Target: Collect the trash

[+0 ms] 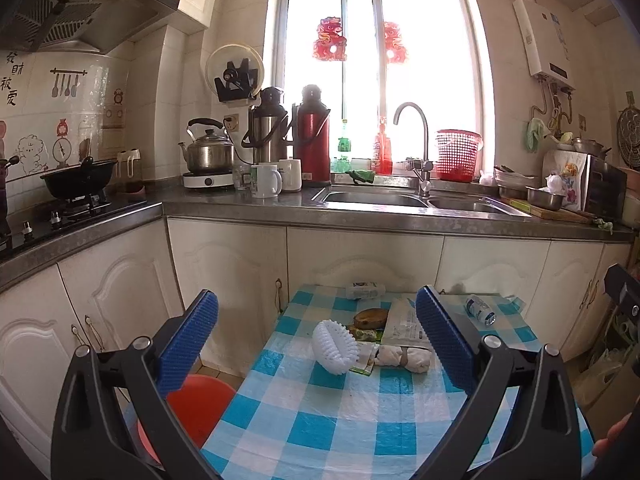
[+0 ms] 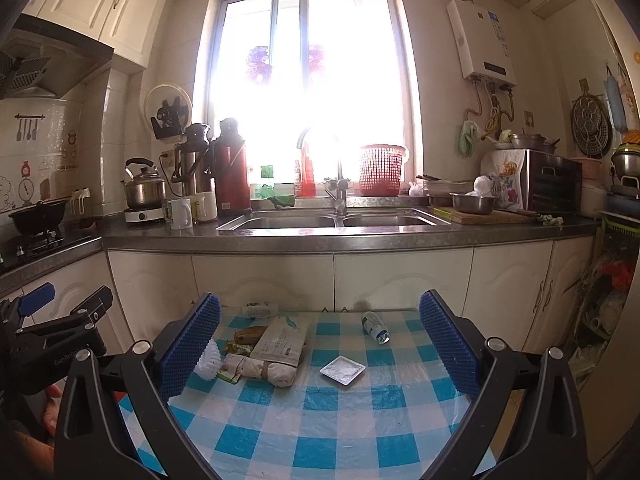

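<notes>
- Left gripper (image 1: 316, 334), blue ribbed pads spread wide, empty.
- Between them: white spiky plastic brush (image 1: 334, 346), crumpled white rag (image 1: 404, 357).
- Blue-and-white checked tablecloth (image 1: 320, 420) beneath.

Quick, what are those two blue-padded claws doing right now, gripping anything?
Left gripper: open, holding nothing, above the blue-and-white checked tablecloth.
Right gripper: open, holding nothing, over the same cloth.

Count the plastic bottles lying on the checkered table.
2. One white-labelled bottle lies at the table's far edge, left of centre; one clear bottle with a blue cap lies far right. The trash pile might hide others.
</notes>
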Demonstrator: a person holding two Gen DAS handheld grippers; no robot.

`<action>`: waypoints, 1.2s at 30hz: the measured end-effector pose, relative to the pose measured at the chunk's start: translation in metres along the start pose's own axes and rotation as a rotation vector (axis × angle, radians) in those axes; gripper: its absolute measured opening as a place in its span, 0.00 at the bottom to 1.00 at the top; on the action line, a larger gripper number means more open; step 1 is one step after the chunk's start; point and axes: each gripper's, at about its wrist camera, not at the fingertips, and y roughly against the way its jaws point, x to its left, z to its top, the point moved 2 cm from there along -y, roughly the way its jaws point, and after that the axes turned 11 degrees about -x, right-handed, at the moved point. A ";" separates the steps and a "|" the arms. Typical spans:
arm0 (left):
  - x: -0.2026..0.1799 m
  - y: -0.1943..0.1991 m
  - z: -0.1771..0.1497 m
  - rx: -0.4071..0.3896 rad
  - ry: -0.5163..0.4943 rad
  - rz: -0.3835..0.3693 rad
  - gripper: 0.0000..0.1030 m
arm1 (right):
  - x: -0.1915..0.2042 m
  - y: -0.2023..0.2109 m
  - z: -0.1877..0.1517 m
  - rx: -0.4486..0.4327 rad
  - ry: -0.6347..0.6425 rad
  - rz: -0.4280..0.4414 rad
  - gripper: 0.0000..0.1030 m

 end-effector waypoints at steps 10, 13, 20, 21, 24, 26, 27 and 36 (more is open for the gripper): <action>0.007 0.009 0.006 -0.022 0.016 0.011 0.96 | 0.010 0.012 0.006 -0.041 0.024 0.012 0.96; 0.008 0.010 0.004 -0.024 0.023 0.016 0.96 | 0.010 0.010 0.006 -0.031 0.012 0.027 0.96; 0.012 0.008 0.001 -0.016 0.031 0.026 0.96 | 0.008 0.008 0.002 -0.012 0.005 0.033 0.96; 0.012 0.007 0.000 -0.014 0.033 0.027 0.96 | 0.008 0.007 0.002 -0.009 0.004 0.033 0.96; 0.013 0.003 -0.002 -0.003 0.035 0.031 0.96 | 0.005 0.005 -0.001 -0.001 -0.004 0.032 0.96; 0.013 0.000 -0.005 0.004 0.034 0.034 0.96 | 0.003 0.002 -0.004 0.009 -0.011 0.032 0.96; 0.013 -0.001 -0.007 0.008 0.032 0.035 0.96 | 0.002 0.001 -0.005 0.014 -0.013 0.032 0.96; 0.021 -0.027 -0.032 0.086 0.054 0.003 0.96 | -0.019 -0.022 -0.030 0.086 -0.039 -0.001 0.96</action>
